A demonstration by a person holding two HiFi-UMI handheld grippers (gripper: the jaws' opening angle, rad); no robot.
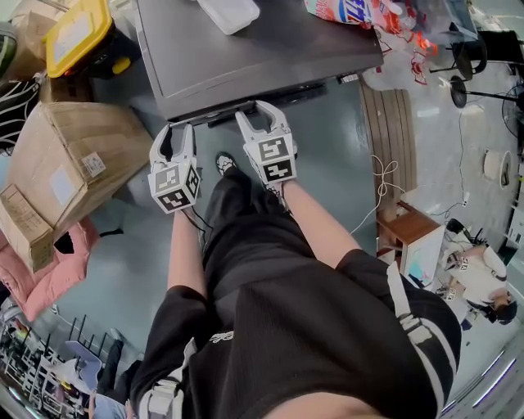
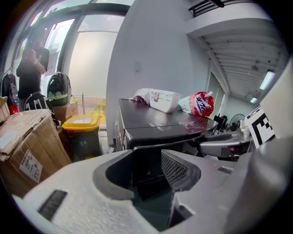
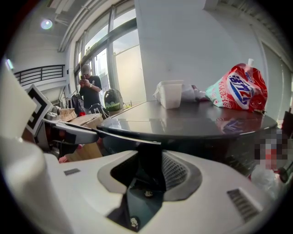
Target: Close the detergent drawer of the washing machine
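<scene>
Far left: yellow-lidded bin [image 1: 78, 37], lid on; cardboard box [image 1: 70, 159], contents unseen. Left tongs [image 1: 178, 135] gape, nothing between them, just short of the washing machine [image 1: 246, 57] front. Detergent drawer [image 1: 299, 92] juts toward the near side, face running left-right. Right tongs [image 1: 258, 114] appear clamped on its left end, so the right hand is nearer; push goes far. On top: white tub [image 1: 229, 12], detergent pouch [image 1: 352, 10].

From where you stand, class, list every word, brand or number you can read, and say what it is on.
Red bag: blue brand print, too blurred to read.
Box label: too small to read.
Tub label: too small to read.
Yellow lid label: too small to read.
Nothing here reads clearly.
</scene>
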